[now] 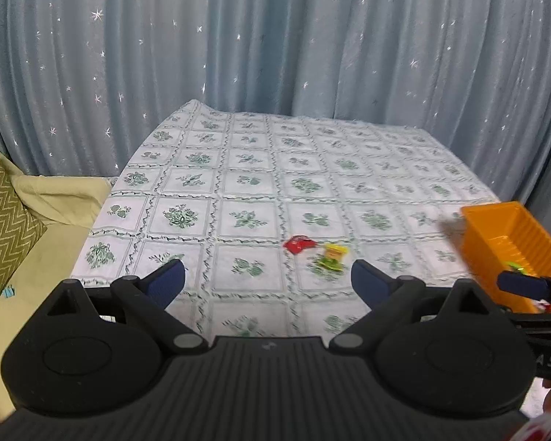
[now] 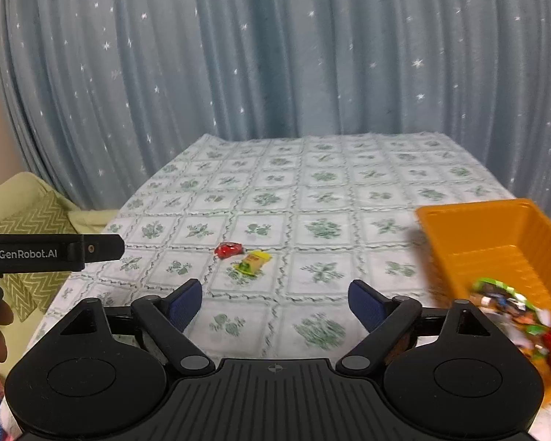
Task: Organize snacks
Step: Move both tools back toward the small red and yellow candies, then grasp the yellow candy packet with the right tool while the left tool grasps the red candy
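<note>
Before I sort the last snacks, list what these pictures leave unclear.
- Snacks in the orange bin: motion-blurred in the right wrist view, so no count or kind; in the left wrist view the right gripper partly covers them.
- Red packet and yellow-green packet: too small to read.
- Orange bin: its near end is cut off by the right edge in both views.

My two views are evenly, softly lit from overhead, with no glare. The orange bin [image 2: 496,242] smears with motion blur, most at its near end; a soft shadow lies left of it. Fisheye bends the curtain [image 1: 275,36] behind it.
</note>
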A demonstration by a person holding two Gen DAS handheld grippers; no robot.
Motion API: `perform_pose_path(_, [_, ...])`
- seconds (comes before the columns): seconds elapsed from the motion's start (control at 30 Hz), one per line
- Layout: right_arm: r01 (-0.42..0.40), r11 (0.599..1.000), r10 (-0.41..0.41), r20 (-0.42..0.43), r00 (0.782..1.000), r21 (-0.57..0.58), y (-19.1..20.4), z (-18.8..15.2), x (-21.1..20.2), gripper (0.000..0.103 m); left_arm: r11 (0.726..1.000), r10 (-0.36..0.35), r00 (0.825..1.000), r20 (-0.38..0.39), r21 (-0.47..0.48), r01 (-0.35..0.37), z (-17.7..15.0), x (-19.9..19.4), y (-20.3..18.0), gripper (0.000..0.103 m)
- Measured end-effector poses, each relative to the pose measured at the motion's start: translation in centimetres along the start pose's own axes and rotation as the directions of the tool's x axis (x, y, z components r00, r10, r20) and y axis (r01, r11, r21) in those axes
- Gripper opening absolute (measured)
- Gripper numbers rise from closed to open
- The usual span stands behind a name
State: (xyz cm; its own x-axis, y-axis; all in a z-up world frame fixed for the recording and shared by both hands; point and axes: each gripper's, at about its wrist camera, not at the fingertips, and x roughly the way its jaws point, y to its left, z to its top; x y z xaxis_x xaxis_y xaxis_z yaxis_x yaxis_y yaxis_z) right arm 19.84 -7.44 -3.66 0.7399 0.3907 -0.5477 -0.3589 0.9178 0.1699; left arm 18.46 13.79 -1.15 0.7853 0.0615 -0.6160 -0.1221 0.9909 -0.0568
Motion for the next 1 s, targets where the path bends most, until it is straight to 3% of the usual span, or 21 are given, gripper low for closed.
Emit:
perform_pose_path(0.13, [-0.004, 1.000, 0.005, -0.027, 1.000, 0.015, 0.2, 0.3, 4.0, 0.075, 1.000, -0.023, 1.000, 0.017, 0.008, 0.023, 0.2, 2.9, 1.3, 0.096])
perform_pose_path(0.57, [-0.019, 0.999, 0.021, -0.067, 0.998, 0.026, 0.9, 0.4, 14.2, 0.057, 0.999, -0.029, 0.998, -0.061, -0.031, 0.027, 1.8, 9.7, 3.5, 0.096])
perform_pose_path(0.7, [-0.009, 1.000, 0.011, -0.078, 0.997, 0.017, 1.5, 0.2, 16.5, 0.046, 1.000, -0.014, 0.997, -0.076, -0.028, 0.012, 1.7, 10.7, 4.1, 0.096])
perform_pose_path(1.0, [0.051, 0.998, -0.054, -0.072, 0.996, -0.040, 2.8, -0.2, 19.1, 0.039, 1.000, 0.000, 0.995, -0.095, -0.010, -0.001, 1.5, 12.1, 4.4, 0.096])
